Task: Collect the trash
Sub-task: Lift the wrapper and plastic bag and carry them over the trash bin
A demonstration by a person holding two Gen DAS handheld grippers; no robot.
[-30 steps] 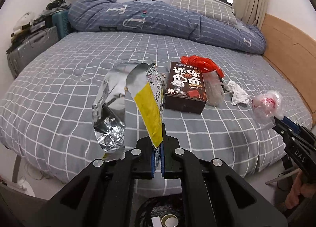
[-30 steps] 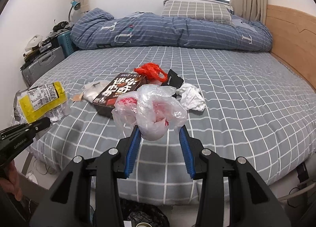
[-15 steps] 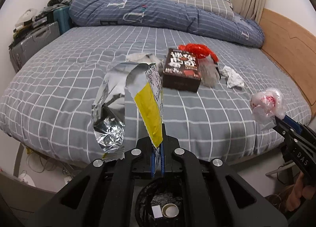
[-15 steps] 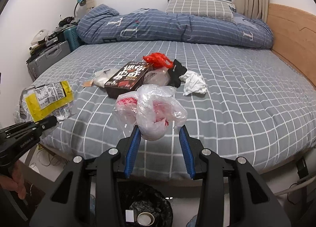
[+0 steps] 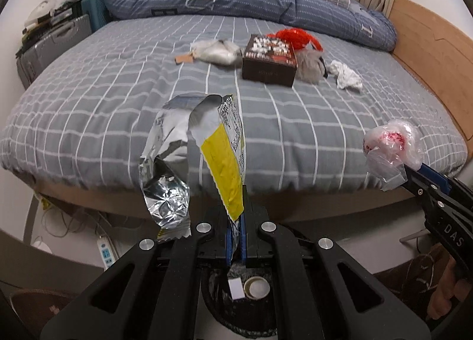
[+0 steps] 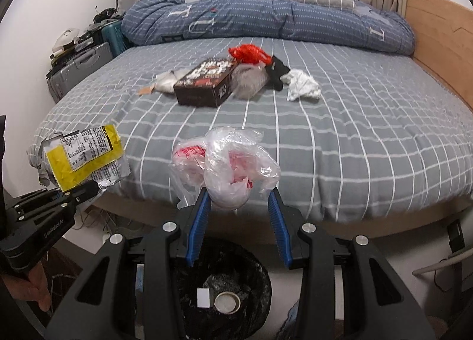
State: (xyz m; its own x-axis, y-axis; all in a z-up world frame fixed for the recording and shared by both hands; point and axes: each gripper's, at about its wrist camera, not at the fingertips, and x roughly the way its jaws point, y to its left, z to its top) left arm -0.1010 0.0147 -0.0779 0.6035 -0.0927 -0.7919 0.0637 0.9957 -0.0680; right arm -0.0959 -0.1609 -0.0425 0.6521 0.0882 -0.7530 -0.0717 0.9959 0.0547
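Observation:
My left gripper (image 5: pixel 235 215) is shut on a yellow and silver foil snack wrapper (image 5: pixel 207 153), which also shows in the right wrist view (image 6: pixel 82 156). My right gripper (image 6: pixel 239 201) holds a crumpled clear plastic bag with red print (image 6: pixel 227 165), which also shows in the left wrist view (image 5: pixel 390 147); its jaws stand partly apart around it. Both grippers hang off the bed's near edge, above a black-lined trash bin (image 6: pixel 260 281) with a white cap and paper inside.
On the grey checked bed (image 6: pixel 354 133) lie a dark brown box (image 6: pixel 207 82), a red plastic bag (image 6: pixel 249 53), a white crumpled tissue (image 6: pixel 303 88), a greyish bag (image 5: pixel 215 51) and a black wrapper (image 6: pixel 276 71). Suitcases (image 6: pixel 79 71) stand left. A power strip (image 5: pixel 103 252) lies on the floor.
Both grippers have pulled back from the bed with their trash. The bed edge and the trash bin below have come into view.

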